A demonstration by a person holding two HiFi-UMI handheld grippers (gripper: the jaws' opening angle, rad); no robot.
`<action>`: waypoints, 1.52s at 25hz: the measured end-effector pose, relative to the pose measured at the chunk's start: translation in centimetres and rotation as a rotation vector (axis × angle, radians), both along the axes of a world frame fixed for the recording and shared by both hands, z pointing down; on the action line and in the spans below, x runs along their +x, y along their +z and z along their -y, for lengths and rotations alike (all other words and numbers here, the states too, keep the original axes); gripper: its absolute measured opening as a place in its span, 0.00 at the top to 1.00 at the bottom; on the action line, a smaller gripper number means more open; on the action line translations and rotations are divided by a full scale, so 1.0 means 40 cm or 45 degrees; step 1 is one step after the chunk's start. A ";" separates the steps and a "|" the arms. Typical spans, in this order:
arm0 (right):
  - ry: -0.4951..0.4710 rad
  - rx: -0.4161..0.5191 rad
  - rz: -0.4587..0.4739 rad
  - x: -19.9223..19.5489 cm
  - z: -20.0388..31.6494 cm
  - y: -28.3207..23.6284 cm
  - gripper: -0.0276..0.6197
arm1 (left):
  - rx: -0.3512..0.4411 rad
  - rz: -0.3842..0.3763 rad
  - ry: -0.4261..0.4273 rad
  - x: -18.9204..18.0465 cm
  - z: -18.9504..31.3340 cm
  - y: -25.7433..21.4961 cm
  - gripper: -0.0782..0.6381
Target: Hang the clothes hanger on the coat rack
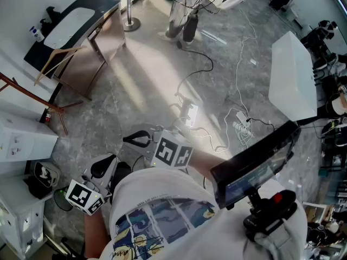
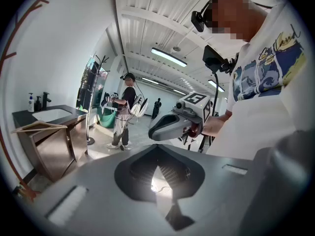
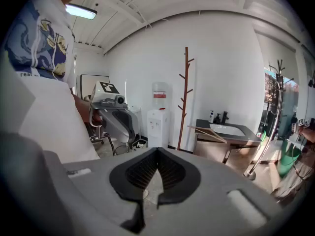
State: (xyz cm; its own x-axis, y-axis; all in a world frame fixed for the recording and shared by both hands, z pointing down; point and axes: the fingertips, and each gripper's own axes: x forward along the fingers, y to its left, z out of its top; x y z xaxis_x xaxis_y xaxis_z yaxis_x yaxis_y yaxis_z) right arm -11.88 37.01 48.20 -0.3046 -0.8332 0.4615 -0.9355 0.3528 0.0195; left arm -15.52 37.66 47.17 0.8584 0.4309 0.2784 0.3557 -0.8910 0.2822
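A wooden clothes hanger [image 1: 56,63] lies on the dark sink counter [image 1: 81,15] at the far left, and it also shows as the hanger [image 3: 208,133] and the hanger [image 2: 38,127]. The brown wooden coat rack [image 3: 185,96] stands by the wall left of that counter; its legs, the rack's base [image 1: 32,97], show in the head view. My left gripper [image 1: 105,164] and right gripper [image 1: 131,138] are held close to my body, well short of hanger and rack. The left gripper [image 2: 157,150] is shut and empty. The right gripper [image 3: 157,151] is shut and empty too.
Another person [image 1: 181,20] stands on the grey floor beyond, near a metal pole stand [image 1: 129,7]. Cables [image 1: 238,118] trail across the floor. A white table [image 1: 293,75] is at the right, a water dispenser [image 3: 158,124] left of the rack, and white cabinets [image 1: 21,140] at my left.
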 end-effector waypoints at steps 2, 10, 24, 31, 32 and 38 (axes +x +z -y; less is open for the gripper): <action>-0.001 -0.001 0.002 0.001 -0.005 -0.001 0.95 | 0.004 0.003 -0.001 0.000 -0.006 -0.002 0.89; -0.033 -0.026 0.023 0.003 0.026 0.016 0.95 | 0.004 0.021 -0.054 0.003 0.037 -0.001 0.89; 0.122 -0.062 0.108 0.187 0.359 0.055 0.89 | -0.029 -0.045 -0.033 0.119 0.402 0.018 0.89; 0.189 -0.089 0.091 0.333 0.581 0.079 0.86 | 0.033 -0.018 -0.093 0.135 0.601 -0.005 0.89; 0.185 -0.099 0.092 0.356 0.609 0.091 0.85 | 0.028 -0.012 -0.128 0.135 0.621 0.000 0.89; 0.134 -0.156 0.093 0.548 0.785 0.159 0.84 | -0.007 0.021 -0.335 0.196 0.741 0.013 0.89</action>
State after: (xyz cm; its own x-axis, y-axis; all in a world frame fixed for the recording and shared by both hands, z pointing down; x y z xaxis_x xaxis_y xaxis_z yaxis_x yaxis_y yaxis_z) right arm 10.06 5.62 54.55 -0.2550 -0.8011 0.5415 -0.9648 0.2482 -0.0872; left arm -7.67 8.01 47.67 0.9364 0.1951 0.2916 0.1075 -0.9507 0.2909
